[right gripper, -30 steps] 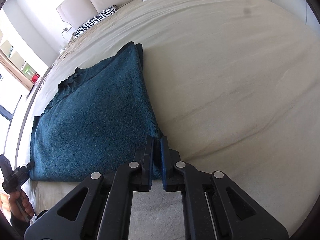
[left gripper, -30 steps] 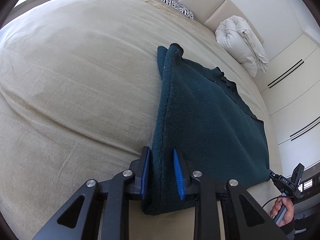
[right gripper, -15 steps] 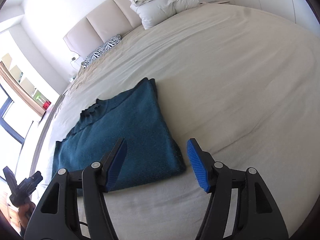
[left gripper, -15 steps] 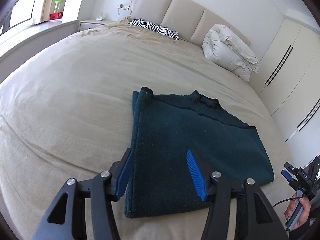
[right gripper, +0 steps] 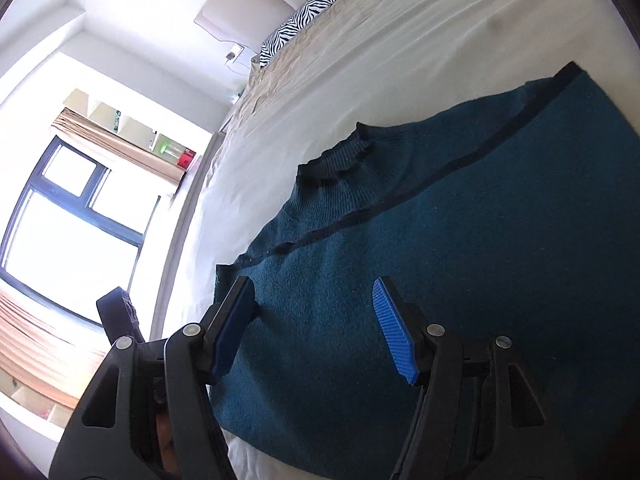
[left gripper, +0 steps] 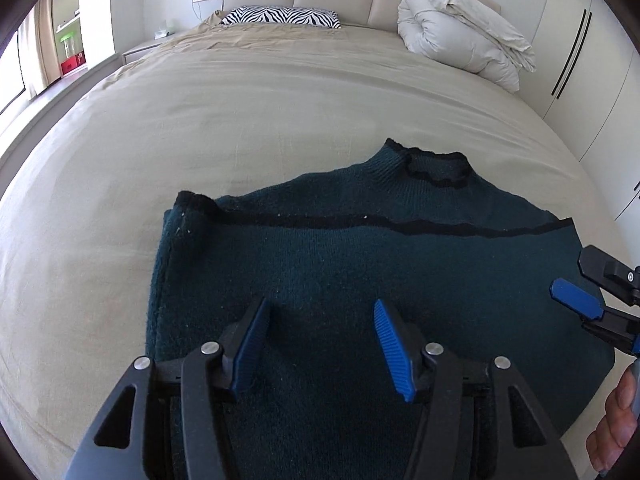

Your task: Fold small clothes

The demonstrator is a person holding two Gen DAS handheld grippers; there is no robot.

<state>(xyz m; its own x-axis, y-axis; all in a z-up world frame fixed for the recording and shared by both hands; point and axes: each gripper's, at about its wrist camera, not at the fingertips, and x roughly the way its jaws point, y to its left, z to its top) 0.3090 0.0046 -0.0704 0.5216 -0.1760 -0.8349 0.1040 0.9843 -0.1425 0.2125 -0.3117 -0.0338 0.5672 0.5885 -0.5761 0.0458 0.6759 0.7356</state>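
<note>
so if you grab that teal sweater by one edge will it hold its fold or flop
Probably flops: the teal sweater is soft fuzzy knit, lying limp on the bed. Its doubled layers look thick, so likely weighty enough to sag and unfold. The fuzz should grip rather than slip.

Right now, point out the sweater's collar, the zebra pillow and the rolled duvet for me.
sweater collar (left gripper: pixel 436 168): left wrist view, on the ribbed neck band.
zebra pillow (left gripper: pixel 280 16): left wrist view, on the middle of its striped face.
rolled duvet (left gripper: pixel 460 28): left wrist view, on the bundle's front.

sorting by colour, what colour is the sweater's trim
Black, on a dark teal sweater; clearest in the left wrist view.
</note>
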